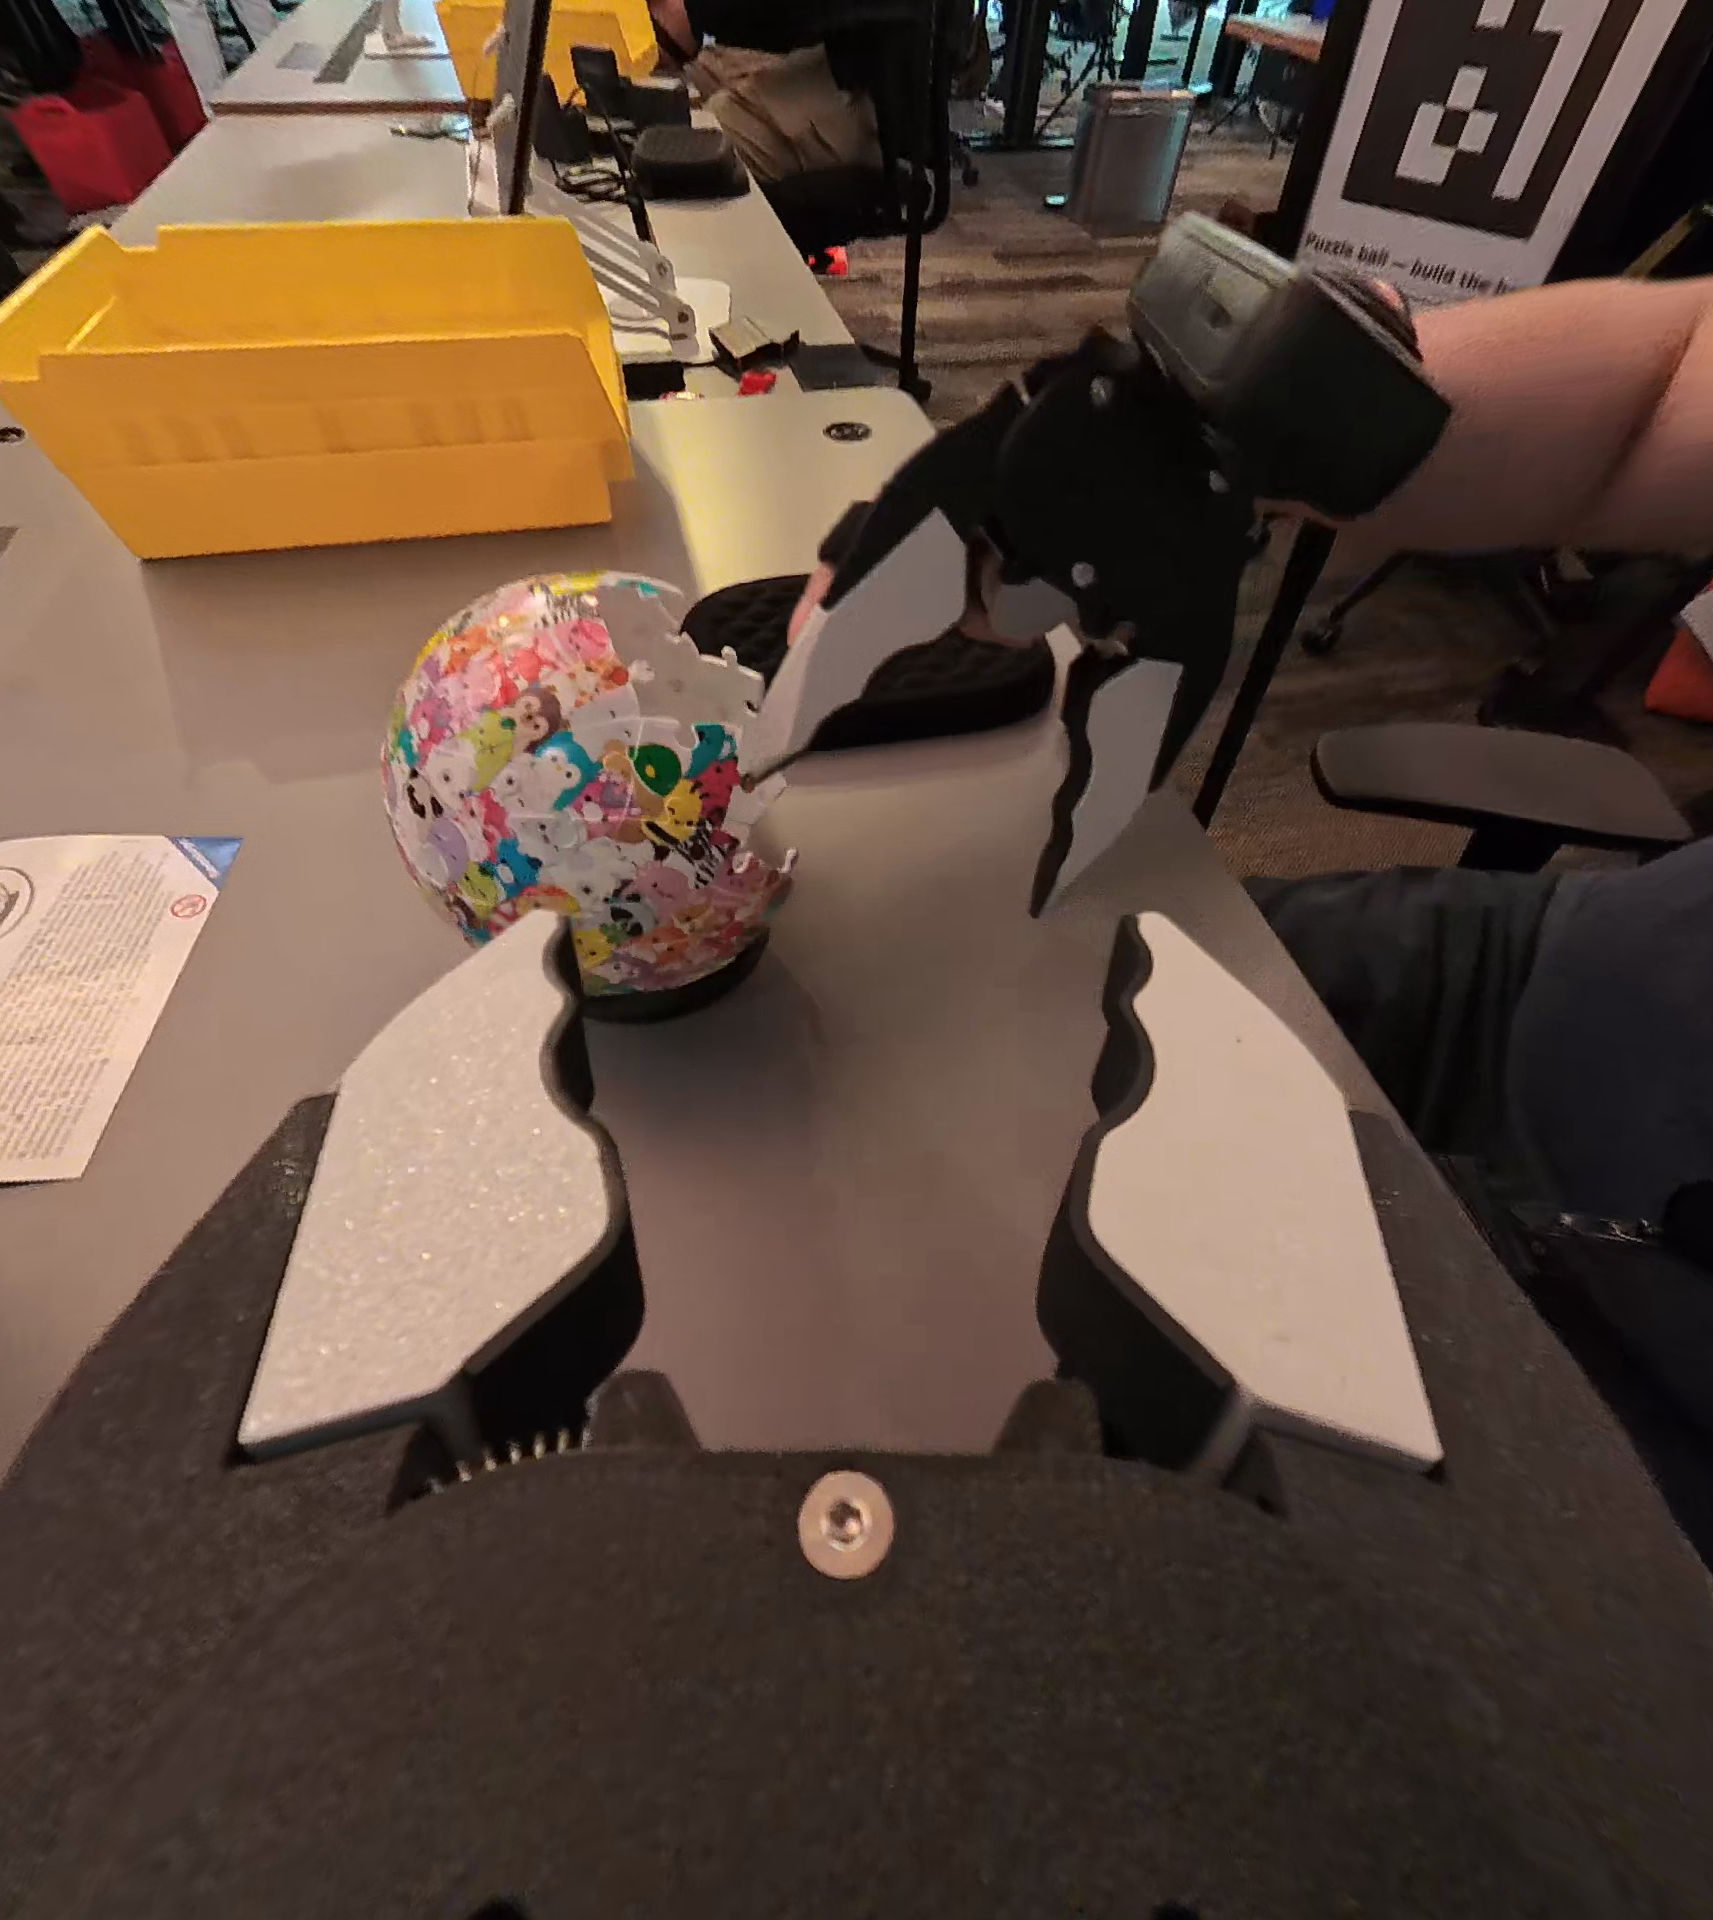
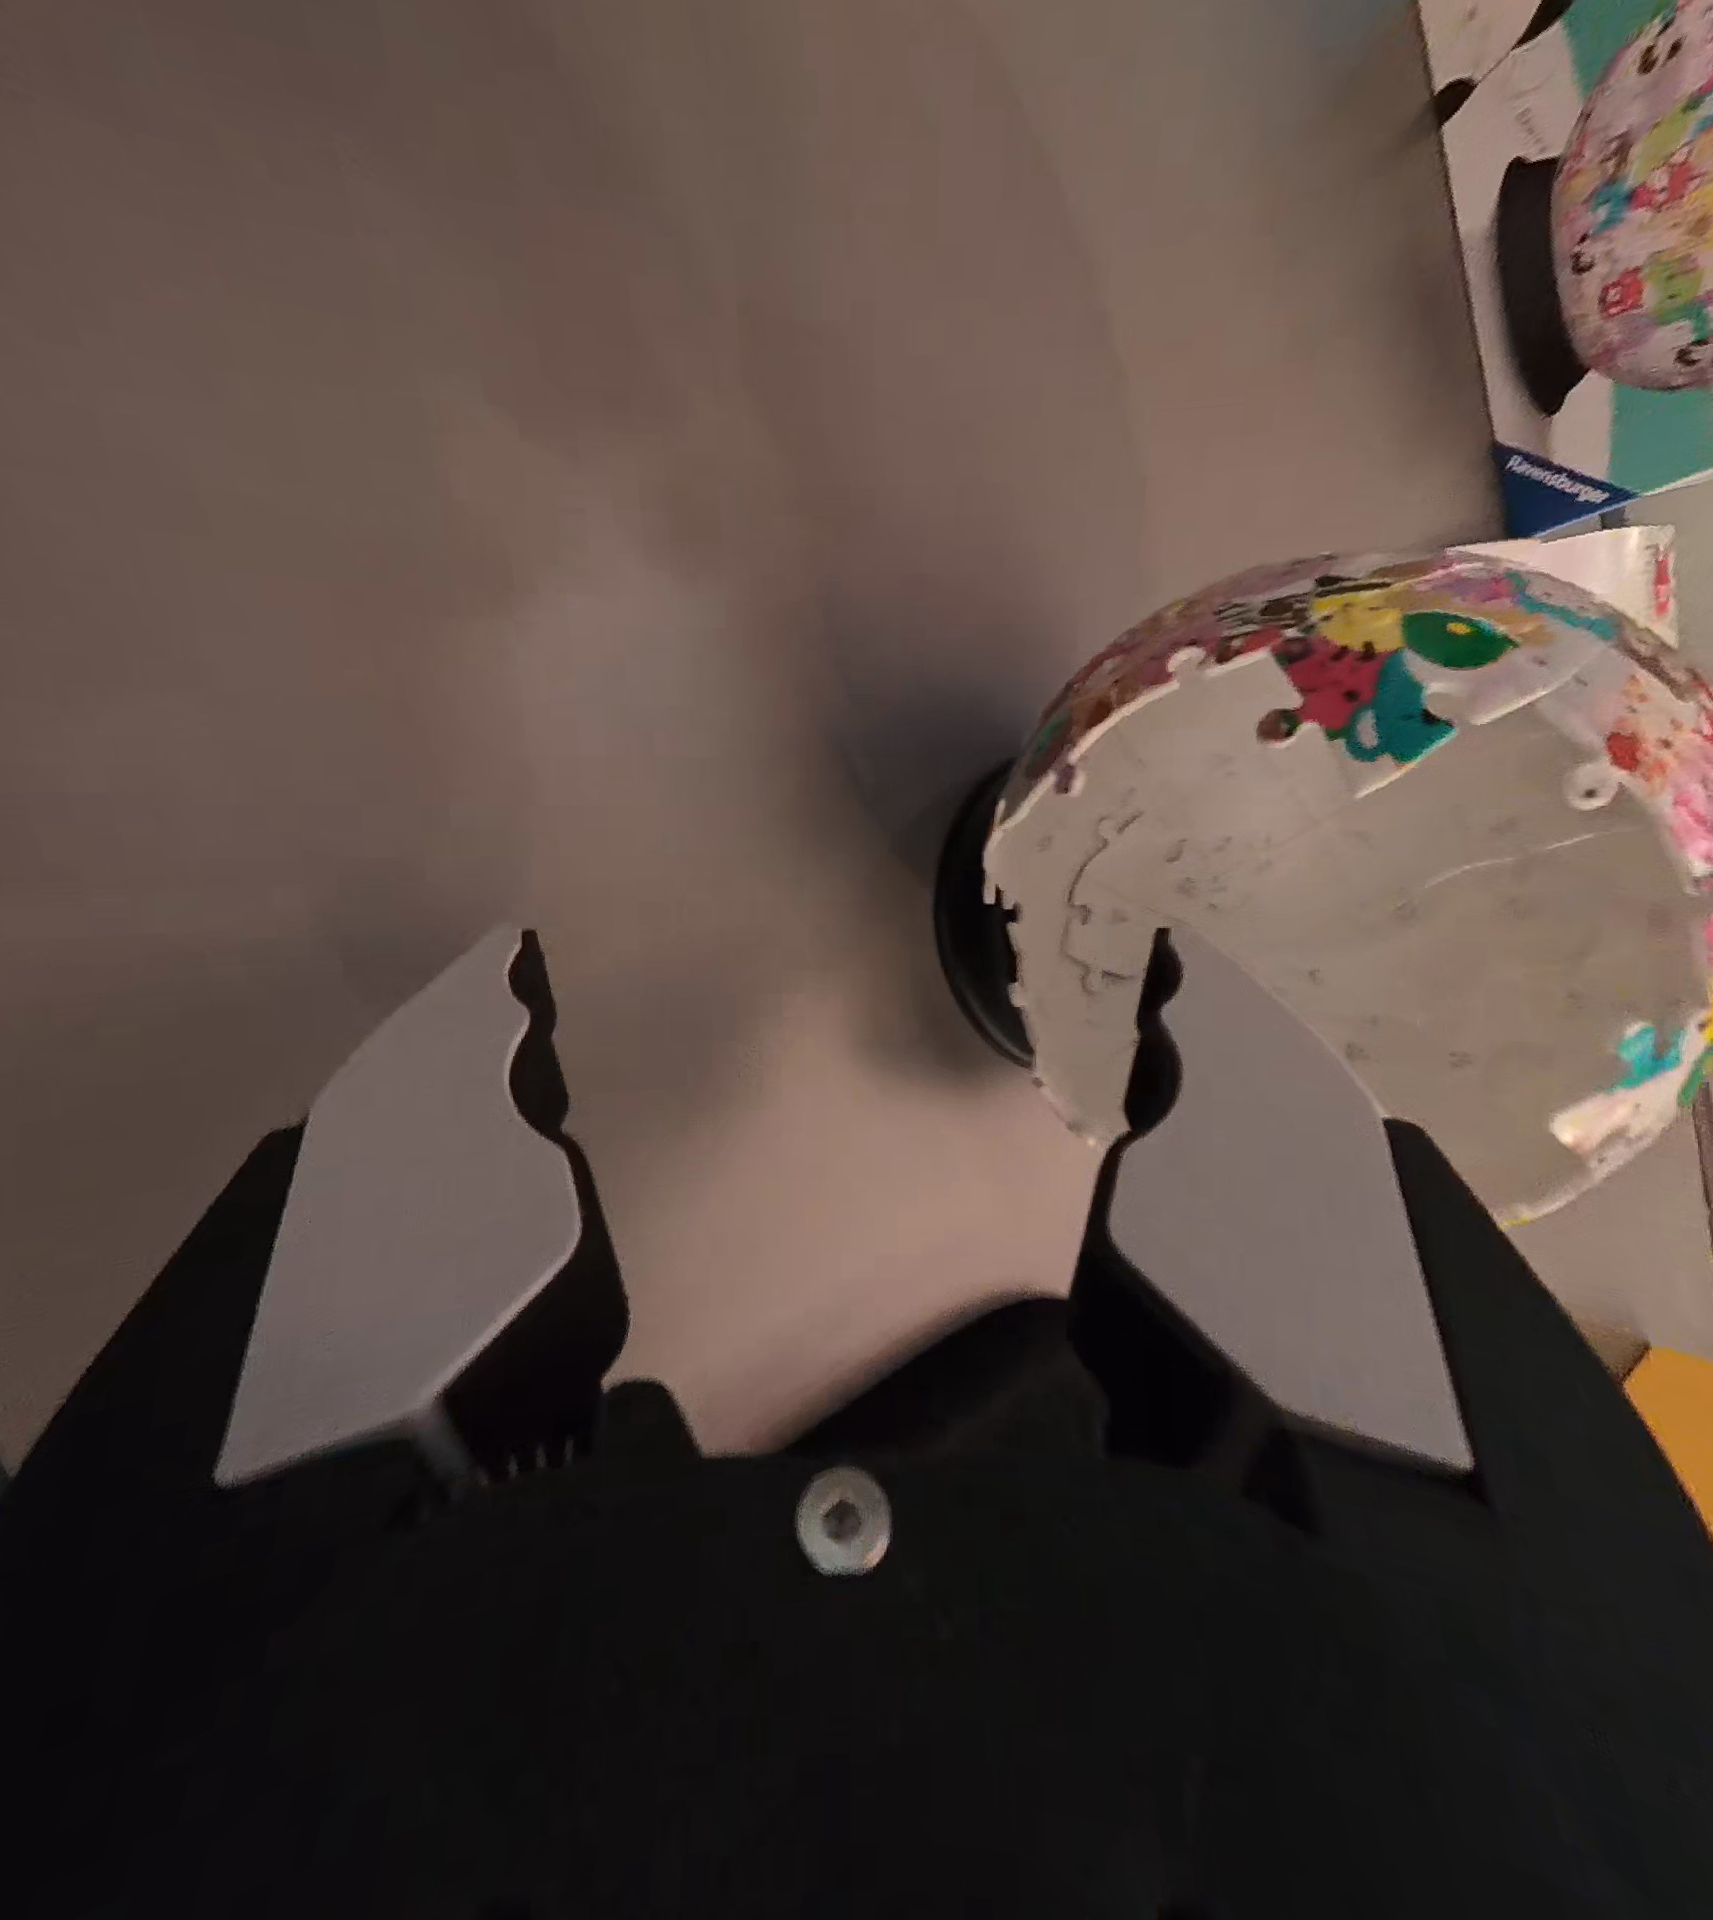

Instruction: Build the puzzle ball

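Left wrist view: yellow bin (image 1: 312, 405) behind puzzle ball (image 1: 571, 779).

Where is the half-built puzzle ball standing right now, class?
In the left wrist view, the puzzle ball stands on its black stand on the grey table, in front of the yellow bin, beside the right gripper.

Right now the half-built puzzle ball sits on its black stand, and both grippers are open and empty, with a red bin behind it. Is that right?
Almost. The bin behind the puzzle ball is yellow, not red, as the left wrist view shows. The rest holds: black stand, left gripper and right gripper open and empty.
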The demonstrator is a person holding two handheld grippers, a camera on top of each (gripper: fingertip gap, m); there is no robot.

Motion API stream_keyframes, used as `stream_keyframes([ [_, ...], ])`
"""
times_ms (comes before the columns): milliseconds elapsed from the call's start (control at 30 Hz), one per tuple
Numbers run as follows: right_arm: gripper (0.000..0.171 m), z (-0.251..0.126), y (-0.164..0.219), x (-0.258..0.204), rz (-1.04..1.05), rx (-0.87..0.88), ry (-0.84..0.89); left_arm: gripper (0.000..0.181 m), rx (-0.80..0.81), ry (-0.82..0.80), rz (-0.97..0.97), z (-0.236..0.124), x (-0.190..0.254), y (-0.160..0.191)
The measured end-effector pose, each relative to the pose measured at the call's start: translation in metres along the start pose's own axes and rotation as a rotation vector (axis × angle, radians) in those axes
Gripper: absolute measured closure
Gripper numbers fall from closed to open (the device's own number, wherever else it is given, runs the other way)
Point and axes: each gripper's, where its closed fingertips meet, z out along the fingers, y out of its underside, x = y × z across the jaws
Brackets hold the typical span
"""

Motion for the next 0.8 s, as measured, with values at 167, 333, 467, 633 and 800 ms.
stream_keyframes([
  [167,0.064,0.012,-0.002,0.006,0.061,-0.021,-0.068,0.086,0.059,0.005,-0.018,-0.005,0.001,0.006],
  [333,0.072,0.019,0.002,0.015,0.113,-0.041,-0.079,0.086,0.086,0.015,-0.018,-0.009,0.005,0.008],
  [467,0.074,0.020,0.003,0.014,0.113,-0.049,-0.068,0.087,0.094,0.034,-0.018,-0.007,0.011,0.009],
  [633,0.082,0.016,0.008,0.018,0.059,-0.061,0.022,0.087,0.086,0.040,-0.033,0.000,0.010,0.014],
  [800,0.083,0.011,0.010,0.022,-0.157,-0.106,0.119,0.087,0.064,0.038,-0.068,0.005,0.005,0.026],
])
